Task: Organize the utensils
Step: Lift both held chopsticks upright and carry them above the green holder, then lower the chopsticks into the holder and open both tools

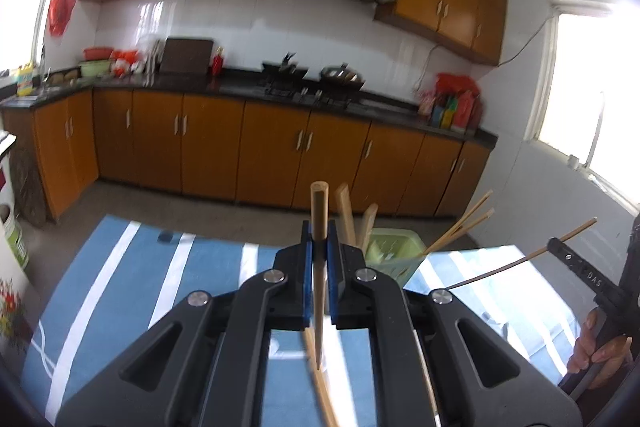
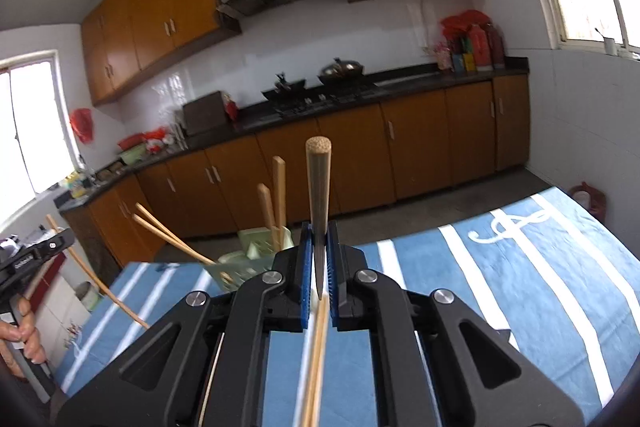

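Here, each hand-held gripper clamps one chopstick.
The left hand-held gripper (image 1: 320, 259) and right hand-held gripper (image 2: 319, 247) hold tapered, round-ended wooden chopsticks (image 1: 319, 219) upright; more stand in a pale green holder (image 1: 394, 253).

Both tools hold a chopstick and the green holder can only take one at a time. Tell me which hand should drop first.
Probably the left tool: the green holder sits just right of its chopstick. The right tool and its chopstick see it further off-centre.
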A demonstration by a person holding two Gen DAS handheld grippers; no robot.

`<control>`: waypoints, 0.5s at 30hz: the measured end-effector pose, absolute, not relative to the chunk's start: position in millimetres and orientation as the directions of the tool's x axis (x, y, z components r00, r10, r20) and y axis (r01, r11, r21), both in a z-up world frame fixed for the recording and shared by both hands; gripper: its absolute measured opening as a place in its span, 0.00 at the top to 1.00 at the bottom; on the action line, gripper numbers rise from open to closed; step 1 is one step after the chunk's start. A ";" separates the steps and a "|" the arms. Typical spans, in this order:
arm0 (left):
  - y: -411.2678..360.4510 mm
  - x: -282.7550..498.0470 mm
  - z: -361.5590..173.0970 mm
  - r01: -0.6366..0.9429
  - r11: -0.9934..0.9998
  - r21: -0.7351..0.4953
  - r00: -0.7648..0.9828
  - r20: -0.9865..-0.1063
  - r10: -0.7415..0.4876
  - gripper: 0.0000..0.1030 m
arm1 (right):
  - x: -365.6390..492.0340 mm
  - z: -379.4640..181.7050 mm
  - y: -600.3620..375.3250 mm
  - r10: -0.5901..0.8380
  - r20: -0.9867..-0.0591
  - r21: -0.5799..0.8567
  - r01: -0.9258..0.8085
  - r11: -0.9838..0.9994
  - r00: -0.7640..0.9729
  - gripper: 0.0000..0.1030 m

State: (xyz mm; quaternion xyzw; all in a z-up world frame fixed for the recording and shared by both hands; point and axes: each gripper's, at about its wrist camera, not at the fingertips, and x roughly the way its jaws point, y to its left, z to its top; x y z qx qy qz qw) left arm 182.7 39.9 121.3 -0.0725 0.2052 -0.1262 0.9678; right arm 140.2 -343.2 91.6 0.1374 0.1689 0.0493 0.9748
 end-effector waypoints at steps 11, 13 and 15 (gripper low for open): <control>-2.3 197.7 192.1 0.217 0.944 -0.247 0.948 -0.179 -0.264 0.93 | 157.6 134.8 -311.2 0.207 -0.225 0.242 -0.151 0.958 0.952 0.93; -6.8 204.7 196.8 0.197 0.945 -0.261 0.959 -0.152 -0.241 0.93 | 168.6 134.6 -305.9 0.208 -0.235 0.234 -0.152 0.960 0.949 0.93; -14.4 212.7 197.3 0.177 0.950 -0.255 0.968 -0.129 -0.215 0.93 | 181.4 130.7 -301.5 0.204 -0.256 0.228 -0.146 0.963 0.945 0.93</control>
